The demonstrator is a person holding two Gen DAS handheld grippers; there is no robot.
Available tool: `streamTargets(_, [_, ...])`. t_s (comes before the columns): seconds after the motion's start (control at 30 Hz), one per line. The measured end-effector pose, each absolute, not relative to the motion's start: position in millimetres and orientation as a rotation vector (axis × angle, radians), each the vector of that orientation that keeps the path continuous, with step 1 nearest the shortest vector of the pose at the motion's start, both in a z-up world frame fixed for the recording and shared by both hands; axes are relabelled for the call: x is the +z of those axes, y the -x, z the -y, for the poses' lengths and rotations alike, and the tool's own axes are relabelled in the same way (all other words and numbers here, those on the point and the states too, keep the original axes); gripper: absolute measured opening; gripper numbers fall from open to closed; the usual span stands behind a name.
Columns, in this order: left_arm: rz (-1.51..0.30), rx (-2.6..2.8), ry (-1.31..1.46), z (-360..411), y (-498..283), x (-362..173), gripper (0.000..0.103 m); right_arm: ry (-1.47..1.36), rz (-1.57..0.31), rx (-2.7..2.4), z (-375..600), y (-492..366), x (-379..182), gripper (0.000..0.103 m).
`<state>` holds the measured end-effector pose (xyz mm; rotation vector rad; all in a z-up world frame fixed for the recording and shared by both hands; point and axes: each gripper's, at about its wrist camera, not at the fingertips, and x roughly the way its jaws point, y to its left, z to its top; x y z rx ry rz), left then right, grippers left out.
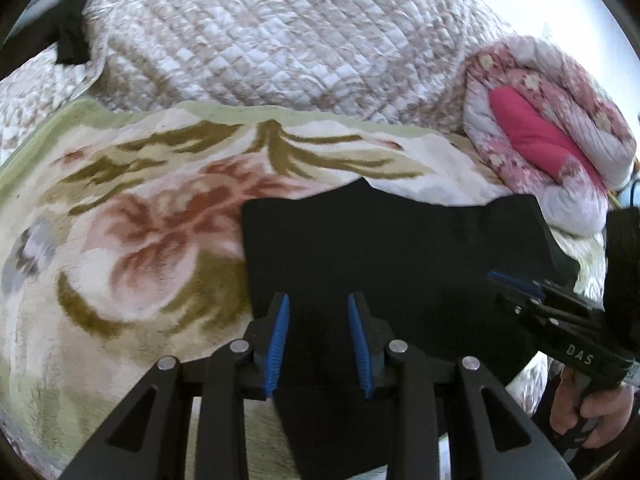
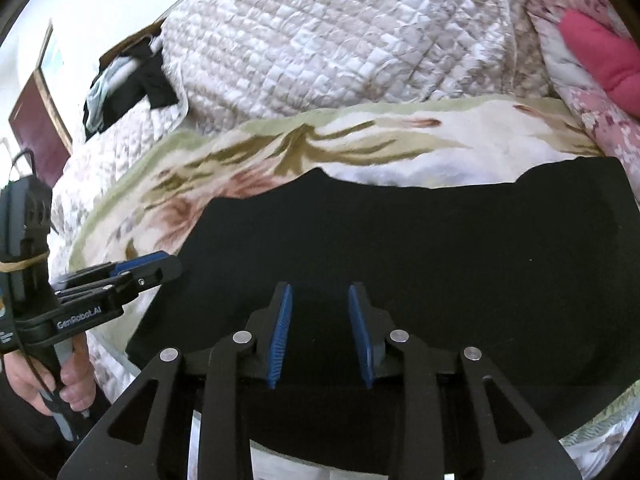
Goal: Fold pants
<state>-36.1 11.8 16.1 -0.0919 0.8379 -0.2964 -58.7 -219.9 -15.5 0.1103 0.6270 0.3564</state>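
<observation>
Legibly, left tool (image 2: 160,266) reads "GenRobot.AI"; right tool (image 1: 508,280), "DAS".

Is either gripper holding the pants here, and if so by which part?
Nothing is held. The left gripper and right gripper both have their jaws apart above the black pants, with no fabric between the blue pads.

This is a bedroom in a home. The work surface is a bed covered by a plush floral blanket (image 1: 120,216) with a pale green border. Behind it lies a heaped quilted bedspread (image 1: 260,36), and at one end a rolled pink flowered comforter (image 1: 560,152) (its bright pink lining shows). A dark wooden door (image 2: 38,120) stands in a white wall past a small pile of clothes (image 2: 120,84).
</observation>
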Motion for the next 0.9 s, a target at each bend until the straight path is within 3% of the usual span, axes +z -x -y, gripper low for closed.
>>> streamTargets(0.1, [-0.877, -0.308, 0.07, -3, 36, 5, 0.033, -0.076, -0.684, 0.304, 221, 51, -28, 0.03])
streamTargets(0.37, [-0.854, -0.306, 0.005, 6, 41, 1, 0.038, 0.067, -0.618, 0.307, 219, 67, -31, 0.033])
streamTargets(0.9, [-0.833, -0.354, -0.003, 19, 68, 7, 0.04, -0.093, -0.563, 0.012, 281, 76, -20, 0.034])
